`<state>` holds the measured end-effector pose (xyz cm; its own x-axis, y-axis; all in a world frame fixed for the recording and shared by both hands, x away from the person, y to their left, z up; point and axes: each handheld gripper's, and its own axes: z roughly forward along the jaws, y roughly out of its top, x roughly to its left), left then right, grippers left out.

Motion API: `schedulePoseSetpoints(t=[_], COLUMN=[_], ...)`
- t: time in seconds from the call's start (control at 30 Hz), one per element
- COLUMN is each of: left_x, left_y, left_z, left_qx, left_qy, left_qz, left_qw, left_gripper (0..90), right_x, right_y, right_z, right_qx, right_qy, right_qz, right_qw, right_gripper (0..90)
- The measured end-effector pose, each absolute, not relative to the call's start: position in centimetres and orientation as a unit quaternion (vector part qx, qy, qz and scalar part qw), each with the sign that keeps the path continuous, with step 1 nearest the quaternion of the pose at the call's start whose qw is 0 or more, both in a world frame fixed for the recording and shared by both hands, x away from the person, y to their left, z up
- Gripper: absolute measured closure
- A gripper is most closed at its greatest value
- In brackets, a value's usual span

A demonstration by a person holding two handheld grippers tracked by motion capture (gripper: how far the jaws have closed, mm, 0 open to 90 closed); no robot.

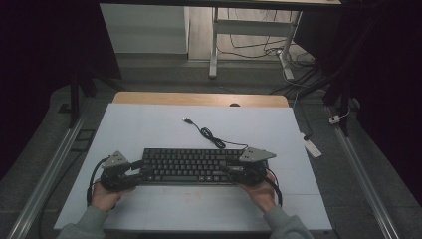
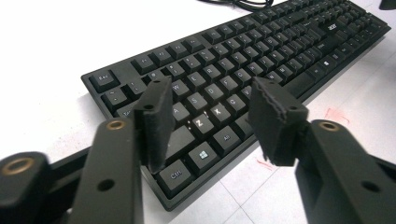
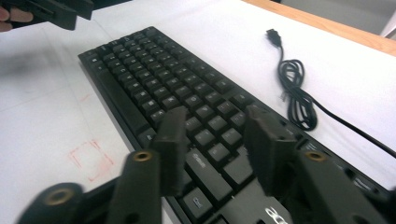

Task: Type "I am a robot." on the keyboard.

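Observation:
A black keyboard (image 1: 189, 166) lies across the white tabletop (image 1: 149, 124), its cable (image 1: 211, 135) coiled behind it and ending in a loose USB plug (image 1: 186, 120). My left gripper (image 1: 141, 172) is at the keyboard's left end. In the left gripper view its jaws (image 2: 210, 100) stand apart over the keys near the Ctrl corner (image 2: 176, 175), pressing on nothing. My right gripper (image 1: 230, 169) is at the right end. Its jaws (image 3: 217, 128) hover apart over the keys there (image 3: 205, 137), with the coiled cable (image 3: 294, 93) beyond.
A wooden strip (image 1: 199, 98) borders the table's far edge. Faint red marks (image 3: 91, 161) show on the white surface in front of the keyboard. Metal rails run along both sides of the table, and a desk frame with loose cables (image 1: 249, 45) stands on the floor behind.

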<state>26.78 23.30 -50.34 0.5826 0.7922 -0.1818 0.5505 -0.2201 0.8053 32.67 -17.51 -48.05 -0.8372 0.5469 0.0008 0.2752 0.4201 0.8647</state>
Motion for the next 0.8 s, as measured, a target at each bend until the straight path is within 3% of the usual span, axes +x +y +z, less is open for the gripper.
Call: schedulePoseSetpoints(t=[0.17, 0.27, 0.33, 0.4, 0.43, 0.5, 0.8], left_x=[26.8, 26.8, 26.8, 26.8, 26.8, 26.8, 27.4], left_y=[23.2, 23.3, 23.3, 23.3, 23.4, 23.4, 22.8], left_z=[-50.3, -50.3, -50.3, -50.3, -50.3, -50.3, -51.1], left_qx=[0.770, 0.770, 0.769, 0.769, 0.769, 0.769, 0.786], left_qy=[0.435, 0.436, 0.437, 0.437, 0.437, 0.437, 0.437], left_qz=[0.141, 0.144, 0.145, 0.147, 0.148, 0.148, 0.149], left_qw=[0.445, 0.444, 0.443, 0.443, 0.443, 0.442, 0.412], left_gripper=[64.0, 69.0, 77.4, 80.7, 86.9, 88.8, 89.0], right_x=[33.0, 33.1, 33.3, 33.4, 33.6, 33.7, 35.0], right_y=[-16.3, -15.8, -15.0, -14.8, -14.2, -13.9, -11.4], right_z=[-48.1, -48.0, -48.0, -48.0, -48.1, -48.1, -48.8], right_qx=[0.231, 0.225, 0.216, 0.214, 0.212, 0.212, 0.214], right_qy=[0.837, 0.841, 0.845, 0.846, 0.848, 0.849, 0.856], right_qz=[0.479, 0.475, 0.474, 0.473, 0.471, 0.470, 0.458], right_qw=[0.129, 0.125, 0.122, 0.120, 0.117, 0.116, 0.109], right_gripper=[77.8, 82.6, 89.3, 89.4, 89.5, 89.6, 89.5])
